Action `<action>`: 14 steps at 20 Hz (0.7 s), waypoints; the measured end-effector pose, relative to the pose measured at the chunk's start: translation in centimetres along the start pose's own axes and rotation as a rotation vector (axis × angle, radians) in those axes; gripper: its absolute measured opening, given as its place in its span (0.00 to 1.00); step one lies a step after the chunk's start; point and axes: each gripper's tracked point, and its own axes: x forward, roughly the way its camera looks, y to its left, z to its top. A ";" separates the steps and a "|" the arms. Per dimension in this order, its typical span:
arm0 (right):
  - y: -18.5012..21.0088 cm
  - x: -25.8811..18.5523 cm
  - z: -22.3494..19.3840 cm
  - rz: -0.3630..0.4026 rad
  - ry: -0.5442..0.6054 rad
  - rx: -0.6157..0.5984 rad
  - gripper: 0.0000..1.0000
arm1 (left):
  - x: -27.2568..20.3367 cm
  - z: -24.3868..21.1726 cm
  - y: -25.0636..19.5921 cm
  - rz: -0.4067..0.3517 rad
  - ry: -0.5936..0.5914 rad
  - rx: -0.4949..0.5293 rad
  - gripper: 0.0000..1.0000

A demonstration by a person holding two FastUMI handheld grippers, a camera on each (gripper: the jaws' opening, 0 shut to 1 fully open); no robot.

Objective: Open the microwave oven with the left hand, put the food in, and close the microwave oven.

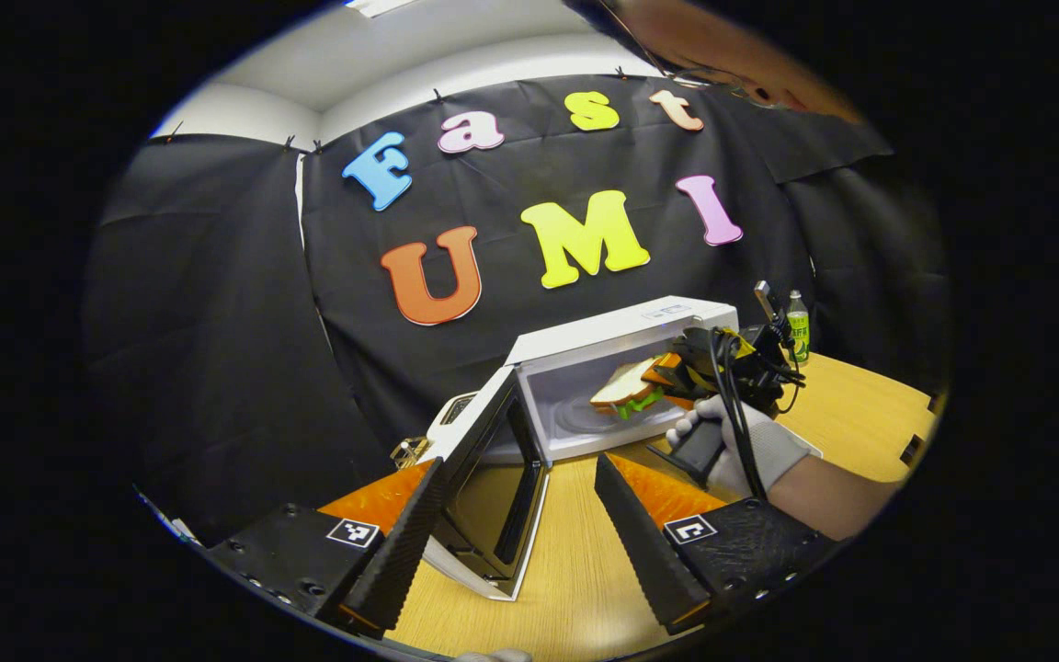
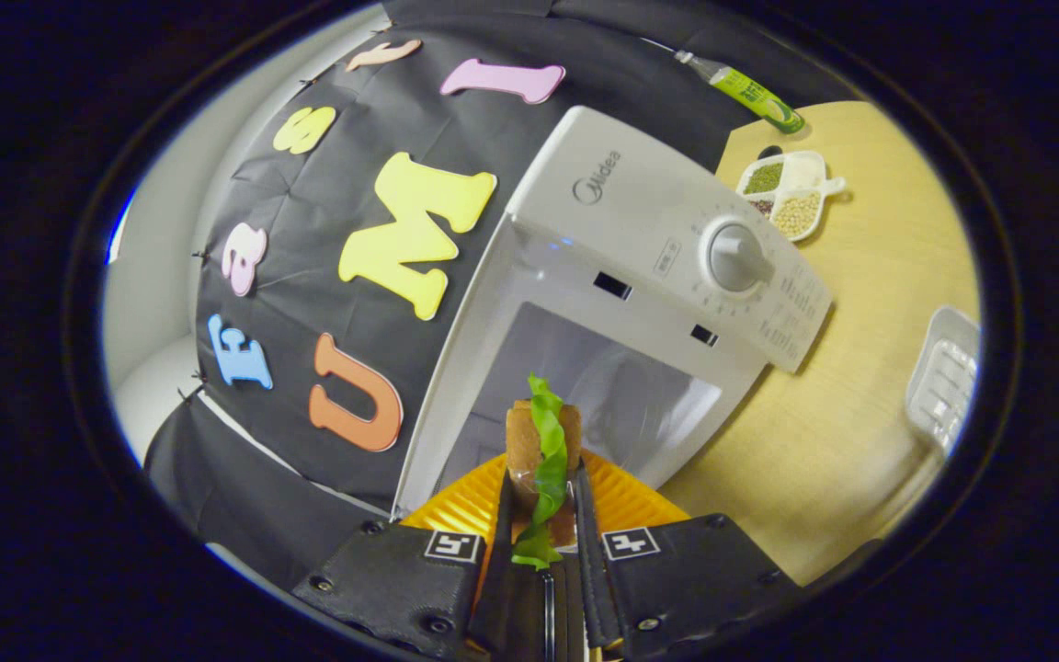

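The left tongs (image 1: 516, 515) gape wide and empty over the pale wooden tabletop (image 1: 575, 570). Beyond, the right tongs (image 2: 540, 524) pinch the toy bread-and-lettuce sandwich (image 2: 543, 450) inside the open white microwave oven (image 2: 649, 276).

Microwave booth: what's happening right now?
The microwave is open, its door swung out to the left. The right gripper is shut on a sandwich and holds it at the mouth of the cavity, not yet set down inside; a gloved hand carries that gripper. The left gripper is open and holds nothing, with the door's edge between its fingers. Closing the door is not yet done.
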 end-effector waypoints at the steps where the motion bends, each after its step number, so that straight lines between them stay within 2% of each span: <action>1: 0.0 1.3 -0.4 -0.005 -0.023 0.002 0.35 | 0.1 -0.4 0.4 0.006 0.007 -0.005 0.96; 5: -1.5 5.7 -2.0 -0.044 -0.043 -0.010 0.35 | 0.6 -1.0 1.4 0.019 0.016 0.003 0.96; 10: -2.7 8.8 -2.4 -0.069 -0.084 -0.050 0.35 | 1.8 -1.7 1.3 0.003 0.026 -0.001 0.97; 11: -2.8 9.0 -2.3 -0.073 -0.084 -0.066 0.27 | 1.9 -1.8 1.3 0.001 0.026 -0.001 0.96; 12: -3.0 9.4 -2.2 -0.085 -0.091 -0.097 0.35 | 1.8 -1.7 1.2 -0.002 0.021 -0.002 0.96; 13: -3.3 9.3 -2.5 -0.102 -0.098 -0.140 0.38 | 2.0 -1.7 1.2 -0.004 0.019 -0.003 0.97; 14: -3.7 9.4 -2.6 -0.126 -0.099 -0.187 0.31 | 2.1 -1.8 1.2 -0.004 0.021 -0.003 0.96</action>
